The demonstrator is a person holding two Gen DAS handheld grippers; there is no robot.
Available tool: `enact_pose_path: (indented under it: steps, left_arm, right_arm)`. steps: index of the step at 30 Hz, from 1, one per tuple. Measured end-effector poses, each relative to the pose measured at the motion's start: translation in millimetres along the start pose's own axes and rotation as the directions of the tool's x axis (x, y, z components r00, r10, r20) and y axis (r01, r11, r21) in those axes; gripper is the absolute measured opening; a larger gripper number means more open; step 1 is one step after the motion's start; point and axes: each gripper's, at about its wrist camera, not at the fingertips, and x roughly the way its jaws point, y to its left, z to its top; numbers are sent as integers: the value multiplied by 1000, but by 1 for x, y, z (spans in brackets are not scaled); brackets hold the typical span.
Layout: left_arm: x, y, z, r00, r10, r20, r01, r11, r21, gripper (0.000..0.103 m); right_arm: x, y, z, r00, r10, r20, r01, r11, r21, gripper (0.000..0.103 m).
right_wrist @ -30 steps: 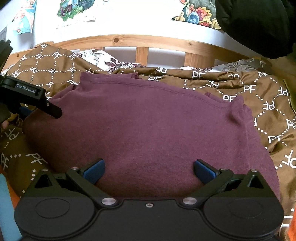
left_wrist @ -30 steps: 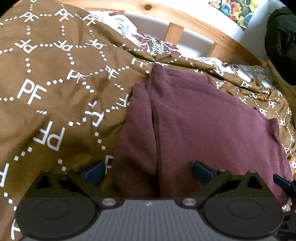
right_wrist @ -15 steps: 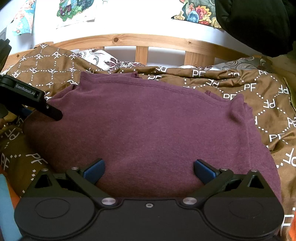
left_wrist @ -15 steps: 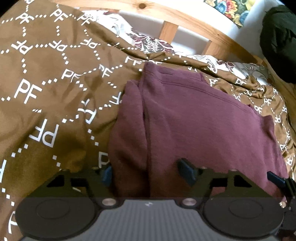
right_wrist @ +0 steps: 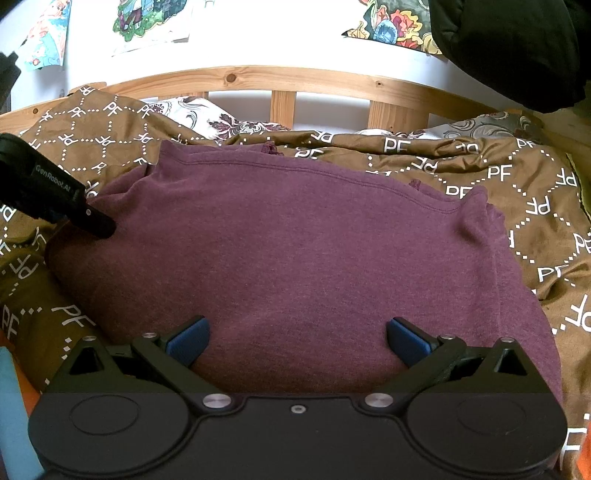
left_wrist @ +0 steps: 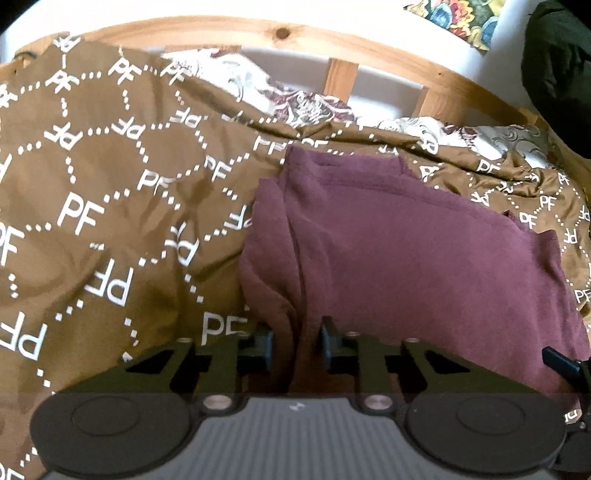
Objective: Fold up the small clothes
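- A maroon top is spread flat on a brown bedspread printed with white "PF" letters, pretty much filling the middle of the right wrist view.
- In the left wrist view the top is seen from its left edge, running from centre out to about 3 o'clock, with a thick fold of fabric bunched along that edge.
- The left gripper is at 6 o'clock in its own view; its jaws are closing and the bunched edge fold is pinched between them, with cloth pressed right up against both pads.
- The same left gripper is caught at 9 o'clock in the right wrist view, its black tip resting on the top's left edge.
- The right gripper is released: blue pads are spread wide, with the near hem of the top lying between them, and no squeeze on the cloth can be seen.
- A wooden headboard is curved across 12 o'clock, with floral pillows tucked under it.
- Something dark and bulky is seen at 1 to 2 o'clock, and colourful pictures are stuck on the wall around 11.
- A bit of light blue and orange is glimpsed at 8 o'clock; what it is can't be told.
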Motion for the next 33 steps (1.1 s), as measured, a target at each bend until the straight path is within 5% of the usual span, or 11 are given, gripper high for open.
enact_pose_path:
  steps: [7, 15, 22, 27, 31, 33]
  left_arm:
    - [-30, -29, 9, 994, -37, 98, 31, 997, 65, 17]
    - [-57, -89, 26, 974, -167, 151, 135, 970, 203, 16]
    - [-47, -166, 14, 958, -273, 86, 219, 894, 391, 16]
    - [-27, -199, -10, 958, -288, -5, 252, 830, 498, 16]
    - [-16, -203, -22, 961, -274, -37, 254, 825, 505, 18]
    - [-17, -201, -25, 958, -285, -38, 265, 823, 503, 31]
  right_arm:
    - [-16, -11, 4, 998, 9, 69, -11, 999, 33, 102]
    - [-30, -40, 13, 986, -114, 122, 102, 990, 101, 102]
    - [-44, -89, 20, 944, -263, 201, 216, 949, 230, 102]
    - [-48, -128, 18, 906, -384, 177, 315, 893, 321, 102]
    - [-48, -152, 12, 890, -433, 144, 356, 856, 376, 102]
    - [-47, -158, 10, 886, -442, 139, 363, 849, 384, 102]
